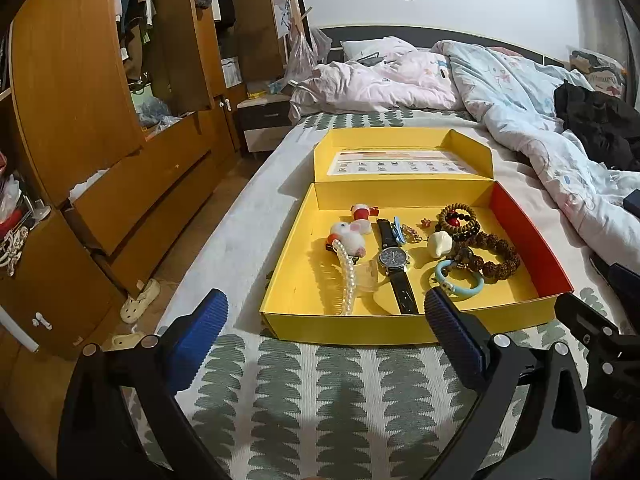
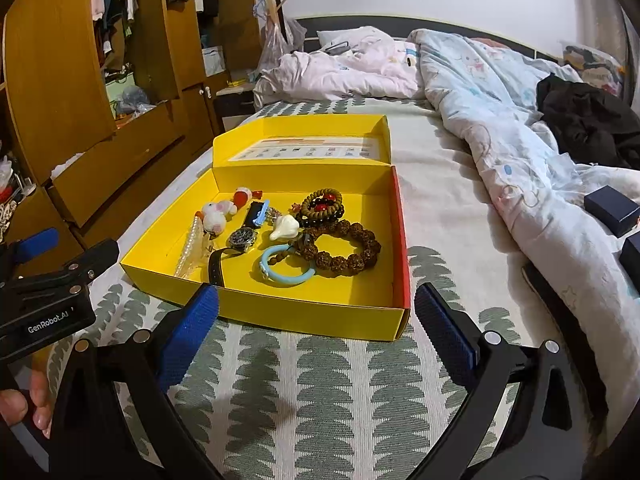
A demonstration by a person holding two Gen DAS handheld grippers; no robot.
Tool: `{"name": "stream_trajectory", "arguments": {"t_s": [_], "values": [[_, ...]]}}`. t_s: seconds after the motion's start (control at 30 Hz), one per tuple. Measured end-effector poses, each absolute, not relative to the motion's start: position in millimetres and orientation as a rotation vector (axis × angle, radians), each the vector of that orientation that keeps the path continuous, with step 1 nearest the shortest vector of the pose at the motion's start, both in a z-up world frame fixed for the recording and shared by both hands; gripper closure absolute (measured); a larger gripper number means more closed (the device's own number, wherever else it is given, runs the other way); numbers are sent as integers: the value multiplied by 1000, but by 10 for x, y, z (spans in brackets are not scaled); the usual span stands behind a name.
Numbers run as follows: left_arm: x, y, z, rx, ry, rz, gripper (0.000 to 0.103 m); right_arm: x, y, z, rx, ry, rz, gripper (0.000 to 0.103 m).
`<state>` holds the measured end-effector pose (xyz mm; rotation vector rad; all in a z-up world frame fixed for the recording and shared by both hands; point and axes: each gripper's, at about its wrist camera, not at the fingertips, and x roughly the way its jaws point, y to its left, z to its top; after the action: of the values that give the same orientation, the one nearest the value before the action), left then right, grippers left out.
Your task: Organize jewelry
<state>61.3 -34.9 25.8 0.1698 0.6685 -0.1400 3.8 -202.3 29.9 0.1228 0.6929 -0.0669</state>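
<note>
We see both views evenly lit by indoor light from above, sharp at centre. The yellow box (image 1: 400,326) glows brightly, and its contents cast short, soft shadows across its floor. The wardrobe (image 1: 72,80) bows strongly under fisheye distortion, and dark vignetting fills the corners. The quilt (image 2: 500,128) looks slightly washed out.

My black leather-strap wristwatch (image 2: 240,240) loses its strap end behind the yellow cardboard box's front wall (image 2: 312,314). Printed chart inside the raised lid (image 1: 400,164) too small to read. Dark blue gift box (image 2: 634,256) cut off at right edge.
</note>
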Motion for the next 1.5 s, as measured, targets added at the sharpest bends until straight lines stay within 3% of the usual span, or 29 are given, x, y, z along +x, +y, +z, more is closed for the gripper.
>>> {"name": "stream_trajectory", "arguments": {"t_s": [1.5], "values": [[658, -336, 222, 150, 696, -145, 6, 3, -2035, 276, 113, 690, -71, 4]]}}
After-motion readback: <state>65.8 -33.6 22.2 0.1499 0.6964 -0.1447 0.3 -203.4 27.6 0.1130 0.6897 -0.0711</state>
